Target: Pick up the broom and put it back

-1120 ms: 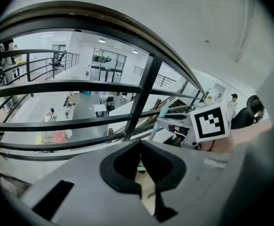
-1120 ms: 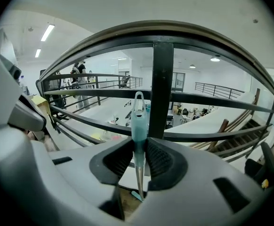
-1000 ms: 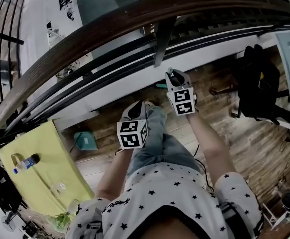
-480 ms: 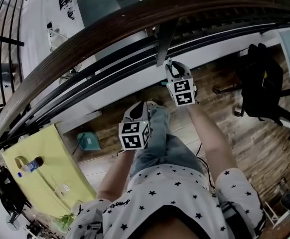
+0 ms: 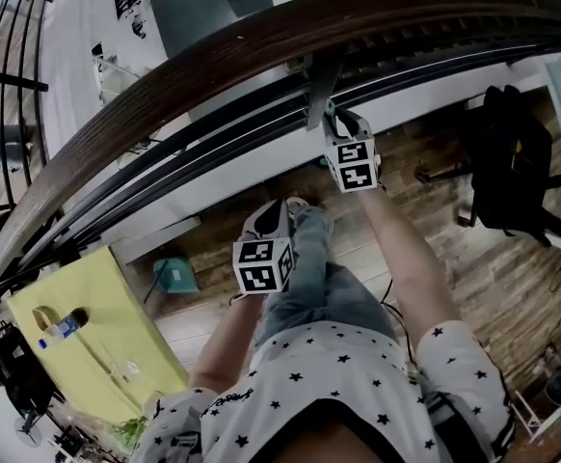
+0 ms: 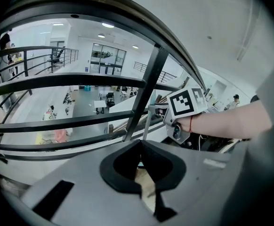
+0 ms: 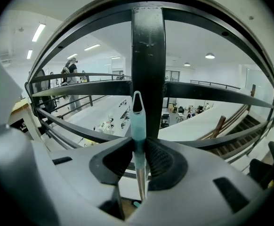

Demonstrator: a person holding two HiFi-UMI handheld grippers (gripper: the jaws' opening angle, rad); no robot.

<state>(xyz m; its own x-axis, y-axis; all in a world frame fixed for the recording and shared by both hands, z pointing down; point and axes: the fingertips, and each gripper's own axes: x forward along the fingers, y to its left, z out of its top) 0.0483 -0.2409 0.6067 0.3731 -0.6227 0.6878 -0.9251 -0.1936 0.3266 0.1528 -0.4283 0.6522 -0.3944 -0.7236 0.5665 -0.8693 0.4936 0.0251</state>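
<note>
- Gripping the broom (image 7: 138, 126) by the teal end of its handle with my right gripper (image 7: 139, 155). The pads press on both sides. The hanging hole sits above them and the metal shaft runs down below.
- Handle stands upright, just in front of the black railing post (image 7: 148, 55). I cannot tell whether the two touch.
- Left gripper (image 6: 140, 160): jaws together with nothing between them, held lower and nearer the body.
- Step in hand, as I judge it: standing the broom back against the railing.
- To do it well: keep the shaft upright, bring the handle top onto the post, and let the foot settle on the wooden floor (image 5: 435, 249). Only then ease the jaws off. If I let go early, it will likely slide along a bar and drop.
- Broom head: not clear in any view. A teal scrap low under the right jaws may be it, but I'm unsure.
- Around: wooden handrail (image 5: 213, 56) over black bars, a teal dustpan-like thing (image 5: 174, 276) by the wall base, a yellow table (image 5: 88, 316) with a bottle (image 5: 61, 327), and a black bag or chair (image 5: 507, 152) well apart at right.
- In the way: the person's shoe (image 5: 285, 215) near the railing base, and the handrail above the handle tip.
</note>
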